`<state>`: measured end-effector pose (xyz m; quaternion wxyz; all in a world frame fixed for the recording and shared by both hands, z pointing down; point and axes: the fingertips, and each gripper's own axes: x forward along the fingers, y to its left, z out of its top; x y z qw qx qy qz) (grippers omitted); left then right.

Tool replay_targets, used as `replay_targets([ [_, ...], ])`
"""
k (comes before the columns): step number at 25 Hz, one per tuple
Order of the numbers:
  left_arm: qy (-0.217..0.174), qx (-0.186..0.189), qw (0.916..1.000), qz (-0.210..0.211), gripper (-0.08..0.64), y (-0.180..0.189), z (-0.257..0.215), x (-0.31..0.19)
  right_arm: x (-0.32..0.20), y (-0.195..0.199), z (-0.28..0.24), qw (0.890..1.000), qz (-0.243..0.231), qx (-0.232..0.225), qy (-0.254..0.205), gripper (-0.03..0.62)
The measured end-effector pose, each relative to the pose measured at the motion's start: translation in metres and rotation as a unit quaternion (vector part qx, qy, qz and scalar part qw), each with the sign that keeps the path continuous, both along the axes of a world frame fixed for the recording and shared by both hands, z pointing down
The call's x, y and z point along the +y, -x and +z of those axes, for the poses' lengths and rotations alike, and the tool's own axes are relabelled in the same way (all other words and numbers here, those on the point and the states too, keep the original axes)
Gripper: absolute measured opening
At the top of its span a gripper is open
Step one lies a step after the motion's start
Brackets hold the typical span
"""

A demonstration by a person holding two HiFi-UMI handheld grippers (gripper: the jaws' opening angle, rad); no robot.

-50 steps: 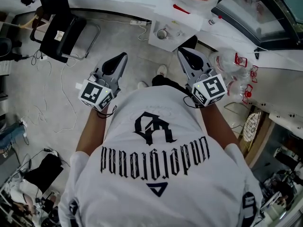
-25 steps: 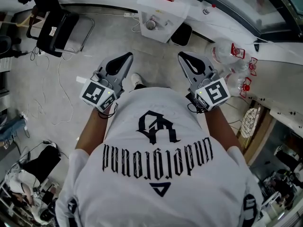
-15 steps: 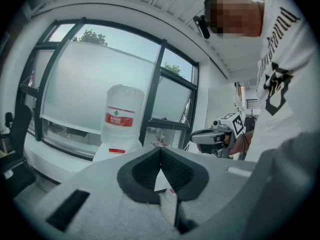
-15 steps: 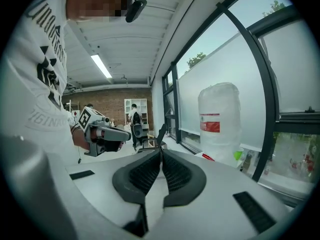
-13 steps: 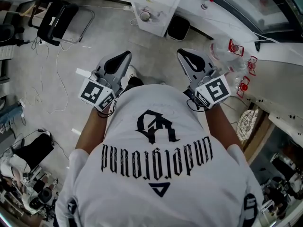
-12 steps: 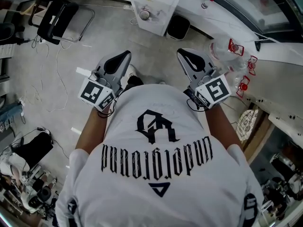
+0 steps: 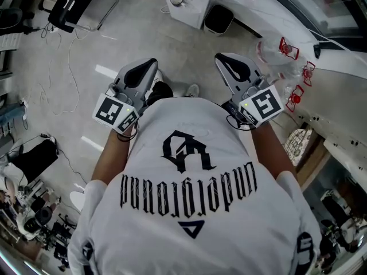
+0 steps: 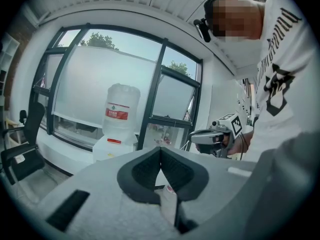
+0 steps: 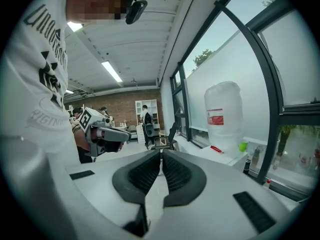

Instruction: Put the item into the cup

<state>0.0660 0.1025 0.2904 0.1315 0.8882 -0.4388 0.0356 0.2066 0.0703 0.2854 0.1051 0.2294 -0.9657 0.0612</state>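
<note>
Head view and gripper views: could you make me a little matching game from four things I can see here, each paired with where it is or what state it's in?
Things
1. big clear water jug with a red label
2. black office chair
3. white T-shirt with black print
4. right gripper

Places or states
A. worn by the person
B. jaws together, holding nothing
C. standing on a white dispenser
D. on the grey floor, upper left in the head view

Pairs: 1-C, 2-D, 3-A, 4-B
</note>
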Motion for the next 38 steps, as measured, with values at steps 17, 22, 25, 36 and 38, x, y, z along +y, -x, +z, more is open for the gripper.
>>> replay_targets([
  [17,-0.016,0.007,0.9996,0.021,0.012,0.045,-0.016,0.06,0.073,0.04,-0.011,1.0,0.014,0.0,0.002,0.025],
  [22,-0.022,0.013,0.9995,0.02,0.012,0.083,-0.022,0.085,0.105,0.073,-0.017,1.0,0.02,0.0,-0.002,0.025],
  [25,-0.023,0.015,0.9993,0.024,0.012,0.106,-0.023,0.1,0.122,0.095,-0.019,1.0,0.022,0.001,-0.004,0.025],
  [36,-0.029,0.028,0.9978,0.052,0.012,0.166,-0.024,0.142,0.173,0.162,-0.019,0.999,0.041,0.006,-0.008,0.025],
  [38,-0.028,0.03,0.9975,0.058,0.012,0.174,-0.023,0.149,0.182,0.171,-0.019,0.999,0.046,0.006,-0.008,0.025],
])
